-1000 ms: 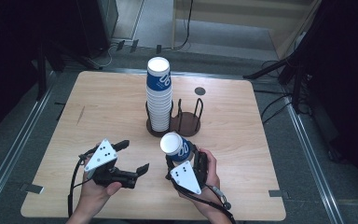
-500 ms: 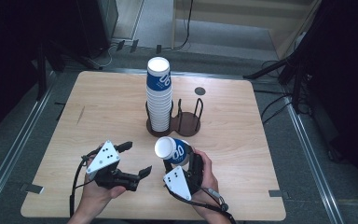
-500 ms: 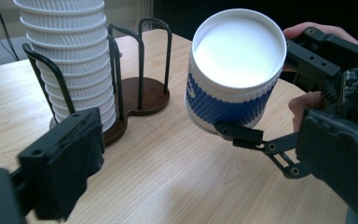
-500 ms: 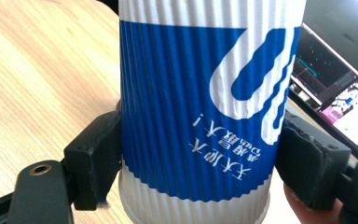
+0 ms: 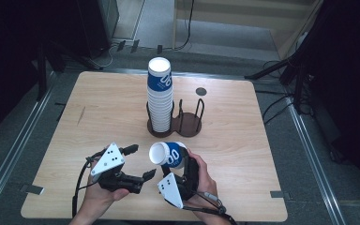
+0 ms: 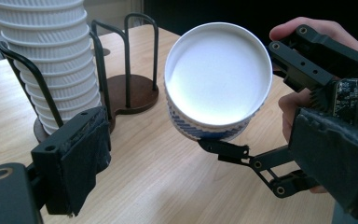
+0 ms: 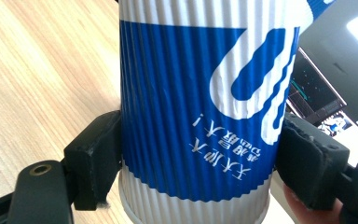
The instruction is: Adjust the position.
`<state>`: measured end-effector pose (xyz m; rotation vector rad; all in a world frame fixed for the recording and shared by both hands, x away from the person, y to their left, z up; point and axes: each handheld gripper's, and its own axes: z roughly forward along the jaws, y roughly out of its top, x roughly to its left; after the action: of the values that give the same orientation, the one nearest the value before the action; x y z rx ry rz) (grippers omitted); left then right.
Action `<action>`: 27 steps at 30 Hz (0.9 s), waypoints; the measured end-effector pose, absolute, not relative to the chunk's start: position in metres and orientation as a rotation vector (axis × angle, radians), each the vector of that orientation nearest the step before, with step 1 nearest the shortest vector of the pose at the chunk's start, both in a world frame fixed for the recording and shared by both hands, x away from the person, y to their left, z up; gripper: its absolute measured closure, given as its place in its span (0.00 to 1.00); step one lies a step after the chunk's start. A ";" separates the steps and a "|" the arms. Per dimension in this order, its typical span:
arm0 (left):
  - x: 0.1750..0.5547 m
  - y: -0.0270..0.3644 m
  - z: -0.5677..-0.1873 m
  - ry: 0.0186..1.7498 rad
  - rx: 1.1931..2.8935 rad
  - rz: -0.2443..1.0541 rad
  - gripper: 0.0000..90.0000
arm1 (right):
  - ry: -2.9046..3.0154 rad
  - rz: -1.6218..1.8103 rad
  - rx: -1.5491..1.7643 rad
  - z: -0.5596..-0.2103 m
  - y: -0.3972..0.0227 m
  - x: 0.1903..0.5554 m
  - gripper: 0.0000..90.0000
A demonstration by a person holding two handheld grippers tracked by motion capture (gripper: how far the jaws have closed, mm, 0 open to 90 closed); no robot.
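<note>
Right gripper view shows my right gripper clamped on the blue ribbed paper cup, tilted toward my left gripper, whose wide jaws have just been closing with nothing between them. I judge that squeezing the thin rim could crush it, or the cup could slip sideways from the right pads.

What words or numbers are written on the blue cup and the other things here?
Blue cup, held by the right tool: white Chinese characters, upside down in the right gripper view, too blurred to read surely.
Same cup: a big white curly sign, no letter I can read.
Top cup of the cup stack: a white mark, too small to read.
Screen behind the cup: tiny marks, unreadable.
</note>
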<state>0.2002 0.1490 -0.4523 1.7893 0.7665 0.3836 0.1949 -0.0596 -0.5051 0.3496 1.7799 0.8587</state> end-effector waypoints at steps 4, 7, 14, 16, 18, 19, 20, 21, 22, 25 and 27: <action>0.200 0.147 -0.453 0.763 1.798 0.384 0.08 | 1.782 0.845 0.328 -0.507 -0.058 0.193 0.23; 0.200 0.144 -0.454 0.751 1.820 0.386 0.08 | 1.780 0.836 0.304 -0.508 -0.056 0.192 0.23; 0.199 0.141 -0.455 0.745 1.843 0.396 0.11 | 1.776 0.823 0.243 -0.508 -0.052 0.188 0.23; 0.199 0.140 -0.455 0.741 1.847 0.405 0.14 | 1.774 0.820 0.229 -0.509 -0.051 0.186 0.23; 0.199 0.140 -0.455 0.739 1.850 0.405 0.15 | 1.776 0.819 0.218 -0.509 -0.050 0.186 0.23; 0.198 0.139 -0.456 0.734 1.856 0.411 0.15 | 1.780 0.811 0.203 -0.509 -0.049 0.185 0.23; 0.198 0.138 -0.456 0.732 1.860 0.413 0.15 | 1.781 0.809 0.202 -0.509 -0.049 0.184 0.23; 0.198 0.138 -0.456 0.731 1.861 0.413 0.15 | 1.783 0.808 0.200 -0.510 -0.049 0.184 0.23; 0.198 0.138 -0.456 0.728 1.863 0.408 0.15 | 1.784 0.811 0.193 -0.510 -0.048 0.183 0.23; 0.198 0.137 -0.456 0.724 1.864 0.405 0.15 | 1.781 0.805 0.175 -0.510 -0.047 0.182 0.23; 0.198 0.137 -0.456 0.721 1.865 0.406 0.16 | 1.782 0.807 0.169 -0.511 -0.047 0.182 0.23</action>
<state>0.1979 0.1366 -0.4564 1.8650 0.7215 0.4058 0.1815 -0.0466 -0.5106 0.1688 1.7820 0.8065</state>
